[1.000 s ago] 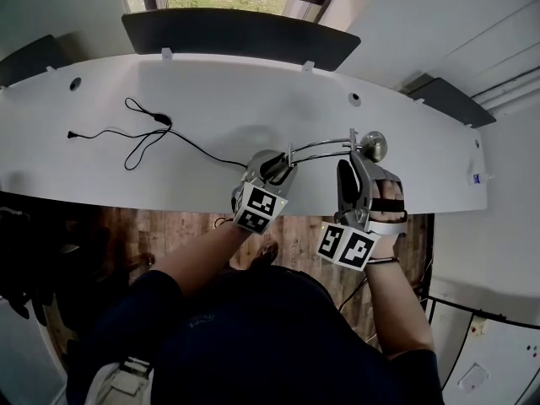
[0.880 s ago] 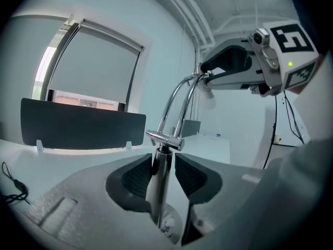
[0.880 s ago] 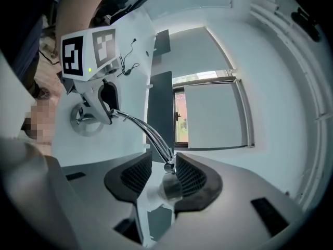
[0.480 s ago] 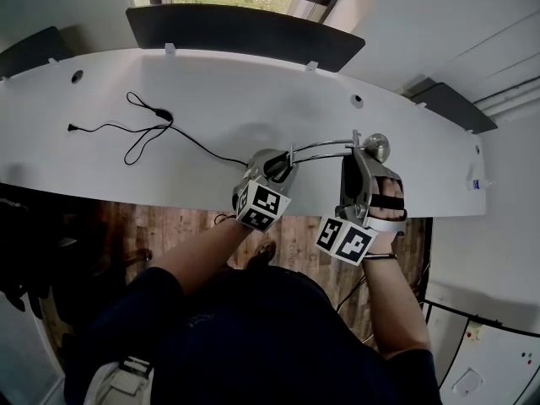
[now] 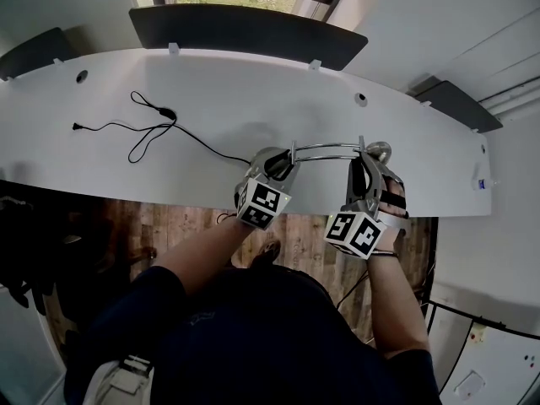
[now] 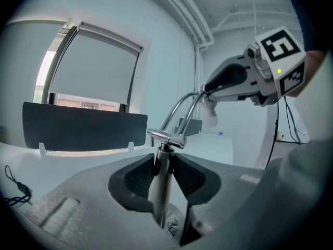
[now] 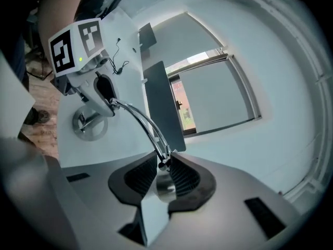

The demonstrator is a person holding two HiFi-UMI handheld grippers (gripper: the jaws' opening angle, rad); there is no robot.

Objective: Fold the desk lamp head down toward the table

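Chrome stem (image 6: 161, 189) in left tongs (image 5: 277, 165), lamp head (image 7: 165, 185) in right tongs (image 5: 364, 157), both just-clenched, forward-pointing.

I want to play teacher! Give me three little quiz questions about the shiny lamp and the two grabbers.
1. True or false: the left gripper is clamped on the lamp's upright post.
2. Fill in: in the head view, the black cable lies on the table to the ___ of that post.
3. Between its jaws the right gripper has: A) the cable, B) the lamp head, C) nothing.
Key: 1 true; 2 left; 3 B. Both grippers' jaws have just been closing, each on its lamp part.
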